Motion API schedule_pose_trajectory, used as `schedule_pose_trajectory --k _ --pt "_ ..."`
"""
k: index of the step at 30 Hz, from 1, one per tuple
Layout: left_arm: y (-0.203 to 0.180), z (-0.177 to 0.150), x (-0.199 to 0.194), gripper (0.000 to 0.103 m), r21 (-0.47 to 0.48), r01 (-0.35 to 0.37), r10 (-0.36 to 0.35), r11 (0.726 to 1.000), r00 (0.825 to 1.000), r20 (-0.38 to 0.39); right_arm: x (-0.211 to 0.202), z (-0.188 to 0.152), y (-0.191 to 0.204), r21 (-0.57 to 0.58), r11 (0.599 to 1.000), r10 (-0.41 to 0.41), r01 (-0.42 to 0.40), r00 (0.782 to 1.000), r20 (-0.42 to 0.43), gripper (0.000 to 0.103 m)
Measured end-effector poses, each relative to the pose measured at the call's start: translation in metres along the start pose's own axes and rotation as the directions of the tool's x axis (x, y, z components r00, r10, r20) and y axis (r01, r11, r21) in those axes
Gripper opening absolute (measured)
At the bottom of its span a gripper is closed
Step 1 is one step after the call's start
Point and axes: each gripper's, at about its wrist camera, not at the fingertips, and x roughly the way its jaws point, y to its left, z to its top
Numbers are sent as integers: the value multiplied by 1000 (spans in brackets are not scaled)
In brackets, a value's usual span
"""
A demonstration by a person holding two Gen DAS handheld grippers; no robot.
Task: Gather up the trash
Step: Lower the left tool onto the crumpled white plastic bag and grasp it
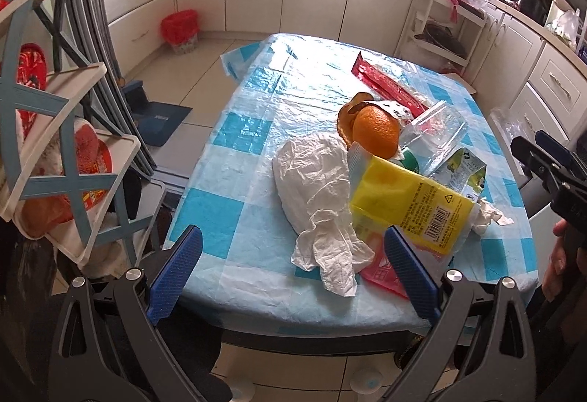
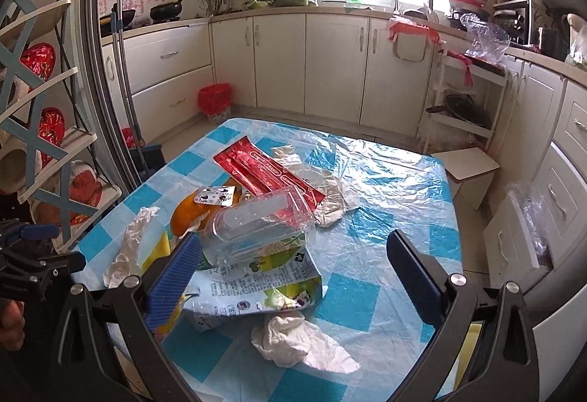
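Observation:
A heap of trash lies on the blue-checked table: crumpled white paper, a yellow packet, an orange with peel, a red wrapper and a clear bag. My left gripper is open at the table's near edge, with the paper's tail between its fingers. In the right wrist view I see the red wrapper, a clear plastic container, a printed pouch and a white tissue wad. My right gripper is open above the pouch and tissue.
A red-lined waste bin stands on the floor by the white cabinets. A blue-and-white rack with red items is at the left. A white shelf cart and small stool stand at the right.

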Motion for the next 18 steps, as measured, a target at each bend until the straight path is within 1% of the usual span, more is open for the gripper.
schedule_pose_trajectory --k 3,7,9,10,13,14,15,16,18 --pt "-3 9 17 95 -14 9 -9 1000 999 -37 7 2 -2 26 999 30 -30 1000 -8 97" --pt "-13 19 50 95 -17 -49 47 999 993 -111 16 1 -6 37 999 39 -38 998 -43 97" --pt "-15 19 67 94 -30 -61 55 998 987 -153 16 1 -11 50 998 27 -25 999 -47 97" --pt "-17 18 72 92 -29 -63 58 998 985 -165 15 1 -17 64 998 21 -18 999 -47 97" --pt "-19 15 79 71 -20 -58 54 998 982 -181 15 2 -36 127 992 8 0 998 -56 97" --pt "-18 15 78 61 -19 -60 56 998 984 -170 17 2 -43 155 988 12 -2 998 -64 97" --pt "-18 15 77 46 -20 -44 40 999 985 -165 18 1 -49 185 983 22 -8 997 -69 97" --pt "-16 16 76 40 -38 -15 8 999 985 -170 20 1 -53 210 977 33 -17 997 -70 97" --pt "-10 16 72 22 -72 33 -45 997 985 -165 20 3 -53 216 976 43 -29 997 -62 97"
